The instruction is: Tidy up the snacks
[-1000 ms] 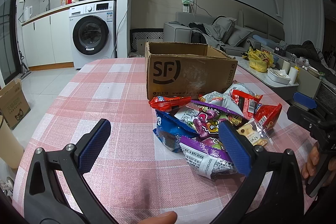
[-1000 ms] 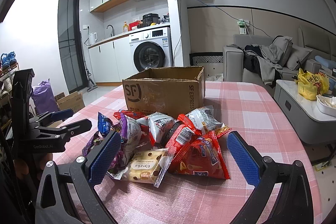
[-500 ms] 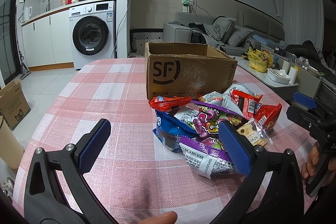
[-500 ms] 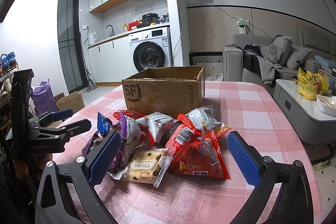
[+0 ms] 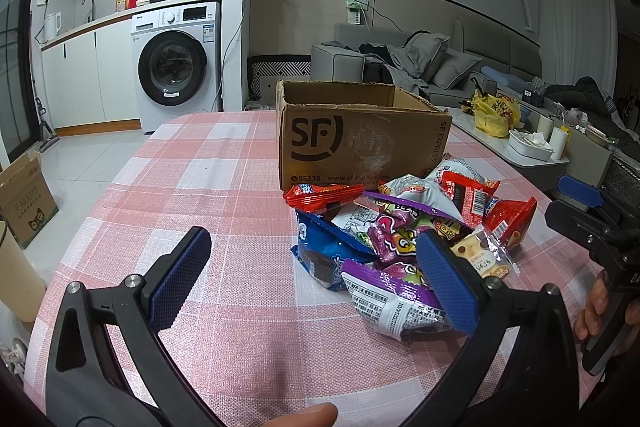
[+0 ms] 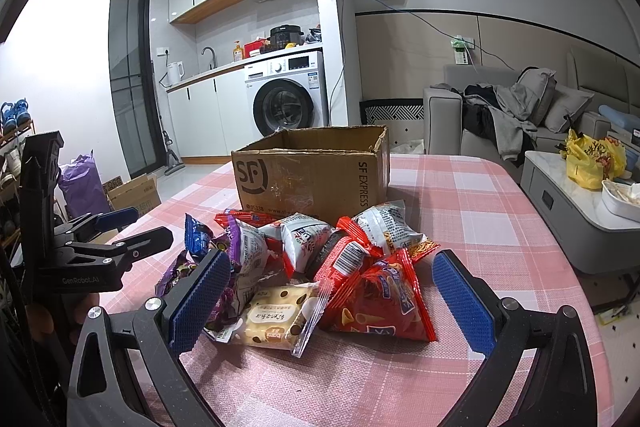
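**What you can't see from here**

The inside of the cardboard box (image 5: 362,133) is hidden by its own front wall, so I can't tell if anything is in it. Snack packs sit in a pile (image 6: 320,267) near the table's (image 5: 224,195) front edge, and the ones underneath are covered by the ones on top. The left gripper's (image 5: 314,273) blue pad covers part of the purple pack (image 5: 394,301). The tiny words on the cookie pack (image 6: 276,319) are too small to read. A fingertip (image 5: 302,415) pokes in at the bottom edge, cut off. The hand (image 5: 600,307) on the right gripper (image 6: 330,301) is cut off too.
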### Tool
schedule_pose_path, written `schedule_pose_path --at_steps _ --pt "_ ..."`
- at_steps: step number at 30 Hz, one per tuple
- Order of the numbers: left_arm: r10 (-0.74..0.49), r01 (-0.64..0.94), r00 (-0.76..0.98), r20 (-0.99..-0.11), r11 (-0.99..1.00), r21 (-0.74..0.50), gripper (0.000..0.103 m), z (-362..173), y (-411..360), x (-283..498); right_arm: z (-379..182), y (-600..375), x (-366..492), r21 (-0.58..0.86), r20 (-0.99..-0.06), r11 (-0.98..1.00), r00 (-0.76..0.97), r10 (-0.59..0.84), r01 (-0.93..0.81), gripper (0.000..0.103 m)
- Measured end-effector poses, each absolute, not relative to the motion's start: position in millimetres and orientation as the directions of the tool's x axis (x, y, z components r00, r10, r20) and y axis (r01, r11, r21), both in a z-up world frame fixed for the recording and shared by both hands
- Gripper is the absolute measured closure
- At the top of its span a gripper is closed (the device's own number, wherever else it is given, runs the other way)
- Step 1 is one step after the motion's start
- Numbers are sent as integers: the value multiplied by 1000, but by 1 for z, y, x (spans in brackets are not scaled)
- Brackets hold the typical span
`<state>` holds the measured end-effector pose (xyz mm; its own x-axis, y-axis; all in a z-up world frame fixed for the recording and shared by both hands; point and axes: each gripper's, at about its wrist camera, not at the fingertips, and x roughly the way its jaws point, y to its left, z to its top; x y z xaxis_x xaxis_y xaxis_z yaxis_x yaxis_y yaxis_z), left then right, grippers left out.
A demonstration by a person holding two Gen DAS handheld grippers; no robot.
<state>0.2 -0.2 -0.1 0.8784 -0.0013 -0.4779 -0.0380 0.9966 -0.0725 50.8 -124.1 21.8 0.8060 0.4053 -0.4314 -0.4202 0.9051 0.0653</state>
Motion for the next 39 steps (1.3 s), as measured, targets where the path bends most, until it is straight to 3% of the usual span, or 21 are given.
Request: schedule_pose_path --at_steps 16,28,39 --pt "-1 -38 880 -474 997 -73 1 -1 1 3 19 -134 66 107 -488 933 800 350 -343 0" --pt "-118 49 832 -543 989 -140 1 6 -8 2 13 -147 90 120 -600 965 757 257 -233 0" --pt "-163 123 771 -615 987 -107 1 -8 -33 9 -7 -156 117 197 -691 957 662 290 -214 0"
